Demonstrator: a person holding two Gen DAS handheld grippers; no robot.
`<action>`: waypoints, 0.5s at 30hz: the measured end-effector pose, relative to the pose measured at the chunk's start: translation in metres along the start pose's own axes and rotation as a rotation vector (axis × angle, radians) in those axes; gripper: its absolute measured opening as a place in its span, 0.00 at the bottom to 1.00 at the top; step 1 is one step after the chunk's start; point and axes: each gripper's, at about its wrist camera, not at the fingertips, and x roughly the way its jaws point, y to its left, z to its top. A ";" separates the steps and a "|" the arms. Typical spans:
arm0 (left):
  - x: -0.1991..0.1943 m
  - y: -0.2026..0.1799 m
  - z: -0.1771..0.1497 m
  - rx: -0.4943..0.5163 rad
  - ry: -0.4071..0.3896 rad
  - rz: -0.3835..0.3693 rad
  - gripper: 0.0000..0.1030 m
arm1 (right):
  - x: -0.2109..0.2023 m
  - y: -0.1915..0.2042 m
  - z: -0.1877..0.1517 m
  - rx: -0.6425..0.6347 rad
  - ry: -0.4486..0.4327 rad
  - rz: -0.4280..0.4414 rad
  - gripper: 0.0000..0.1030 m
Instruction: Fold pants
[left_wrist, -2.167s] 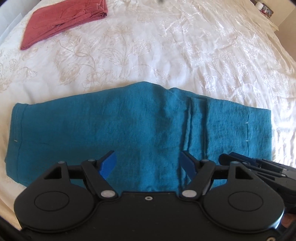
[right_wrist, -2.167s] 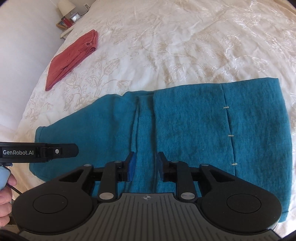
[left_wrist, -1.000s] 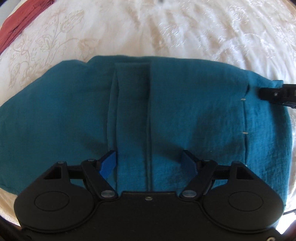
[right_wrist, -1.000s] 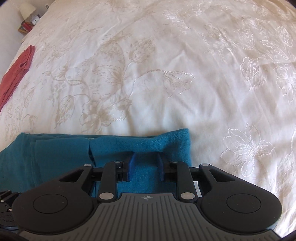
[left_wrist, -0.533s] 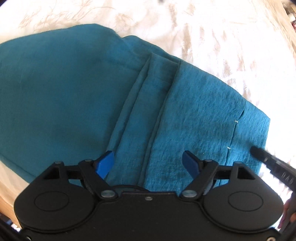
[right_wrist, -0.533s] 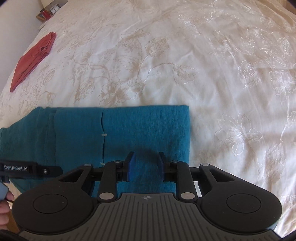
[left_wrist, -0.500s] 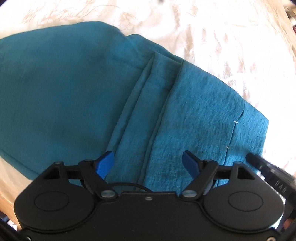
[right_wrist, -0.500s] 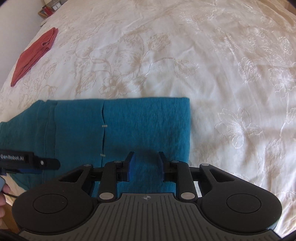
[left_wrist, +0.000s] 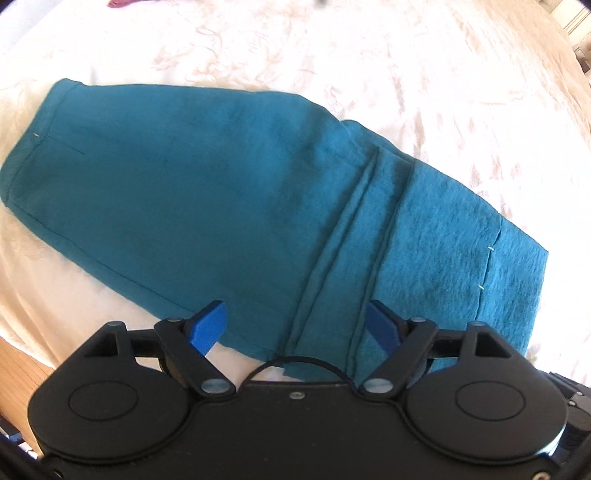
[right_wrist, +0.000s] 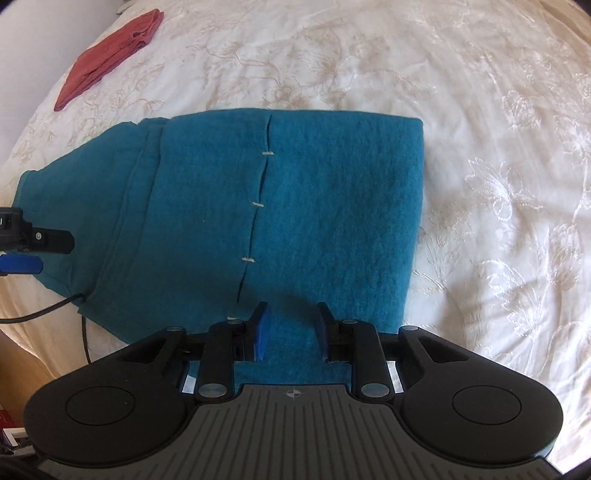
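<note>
— Where were the pants?

— The teal pants (right_wrist: 295, 206) lay flat on the bed (right_wrist: 480, 110), folded into a broad band over the white bedspread with its pale flower stitching. A seam with three small light stitches ran across the cloth in the right wrist view.

— And the left gripper?

— The left gripper (left_wrist: 297, 323) hung over the near edge of the pants, its blue fingers (left_wrist: 208, 325) spread wide with nothing between them but the cloth below. A raised pleat in the fabric ran up between them.

— The right one?

— The right gripper (right_wrist: 291, 332) sat above the near edge too, close to the squared end of the fold. Its fingers (right_wrist: 260, 332) were parted, narrower than the left pair, and I could not see them pinching any cloth.

— Anything else on the bed?

— A folded red garment (right_wrist: 107, 61) lay well apart, toward the far left corner.
</note>
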 end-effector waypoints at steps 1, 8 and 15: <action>-0.005 0.005 0.000 -0.001 -0.021 0.013 0.82 | -0.003 0.005 0.003 -0.009 -0.016 0.005 0.25; -0.019 0.053 0.002 0.010 -0.154 0.095 0.88 | -0.022 0.051 0.018 -0.066 -0.090 0.043 0.25; -0.021 0.131 0.017 -0.025 -0.215 0.144 0.88 | -0.023 0.110 0.019 -0.079 -0.098 0.045 0.25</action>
